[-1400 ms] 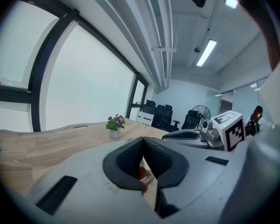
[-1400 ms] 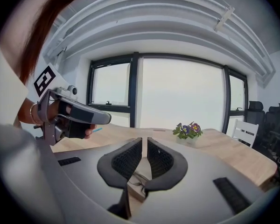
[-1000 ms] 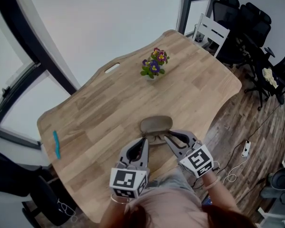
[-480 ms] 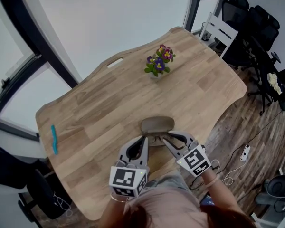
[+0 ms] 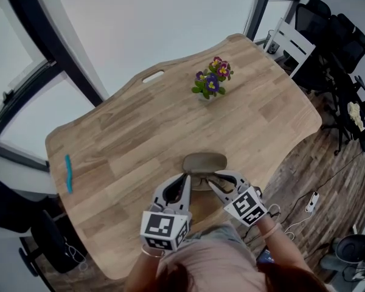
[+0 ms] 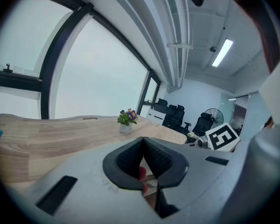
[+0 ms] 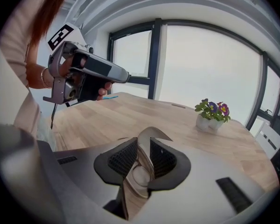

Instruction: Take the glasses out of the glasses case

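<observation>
The right claw (image 5: pixel 212 182) is clenched on the glasses (image 5: pixel 202 180), a lens showing between its pads. The left claw (image 5: pixel 184 179) is clenched, pads meeting, its tip at the glasses' 9 o'clock edge. The glasses lie just at 6 o'clock of the open glasses case (image 5: pixel 204 161) on the table (image 5: pixel 134 132). A flower pot (image 5: pixel 210 84) stands well off at 12 o'clock

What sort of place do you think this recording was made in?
Most likely an office meeting room: a large wooden table, a cluster of black office chairs beside it, and tall windows along one wall.
</observation>
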{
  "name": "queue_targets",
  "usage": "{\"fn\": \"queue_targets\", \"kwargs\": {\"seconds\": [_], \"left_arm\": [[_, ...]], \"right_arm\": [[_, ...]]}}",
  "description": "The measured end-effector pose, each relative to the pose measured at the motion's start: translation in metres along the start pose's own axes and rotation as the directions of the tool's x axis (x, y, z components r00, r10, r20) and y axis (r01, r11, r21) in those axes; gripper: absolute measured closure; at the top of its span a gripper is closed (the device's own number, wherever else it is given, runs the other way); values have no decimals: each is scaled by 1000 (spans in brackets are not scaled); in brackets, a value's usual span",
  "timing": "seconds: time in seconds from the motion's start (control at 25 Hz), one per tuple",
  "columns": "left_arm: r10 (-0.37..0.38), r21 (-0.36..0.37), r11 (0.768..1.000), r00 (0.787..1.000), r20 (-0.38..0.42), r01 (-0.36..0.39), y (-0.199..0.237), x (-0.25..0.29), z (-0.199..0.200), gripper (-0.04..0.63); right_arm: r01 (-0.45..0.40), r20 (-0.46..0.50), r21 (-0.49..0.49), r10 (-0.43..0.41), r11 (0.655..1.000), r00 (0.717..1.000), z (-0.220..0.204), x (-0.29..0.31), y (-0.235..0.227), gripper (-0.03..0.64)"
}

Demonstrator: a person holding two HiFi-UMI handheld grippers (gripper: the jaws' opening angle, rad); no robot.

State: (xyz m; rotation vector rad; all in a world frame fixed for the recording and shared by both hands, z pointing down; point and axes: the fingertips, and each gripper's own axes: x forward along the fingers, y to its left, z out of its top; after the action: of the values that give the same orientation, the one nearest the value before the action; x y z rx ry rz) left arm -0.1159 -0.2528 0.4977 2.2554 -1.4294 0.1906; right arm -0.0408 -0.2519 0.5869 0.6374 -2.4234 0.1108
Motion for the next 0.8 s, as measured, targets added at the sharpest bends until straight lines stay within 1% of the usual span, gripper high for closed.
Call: {"fn": "queue_targets", "kwargs": {"seconds": [0.24, 0.48, 0.8], "left_arm": [[9, -24, 1000, 1000, -7, -9, 4, 8, -4, 594], [11, -34, 999, 1000, -16, -11, 5, 15, -5, 594], [5, -43, 999, 999, -34, -6, 6, 19, -11, 594]], "right_arm": [[-40, -59, -27, 39, 999, 998, -18, 15, -3, 543], [-62, -108, -58, 55, 996, 993, -35, 27, -8, 544], [-100, -180, -135, 75, 986, 981, -52, 42, -3, 544]]}}
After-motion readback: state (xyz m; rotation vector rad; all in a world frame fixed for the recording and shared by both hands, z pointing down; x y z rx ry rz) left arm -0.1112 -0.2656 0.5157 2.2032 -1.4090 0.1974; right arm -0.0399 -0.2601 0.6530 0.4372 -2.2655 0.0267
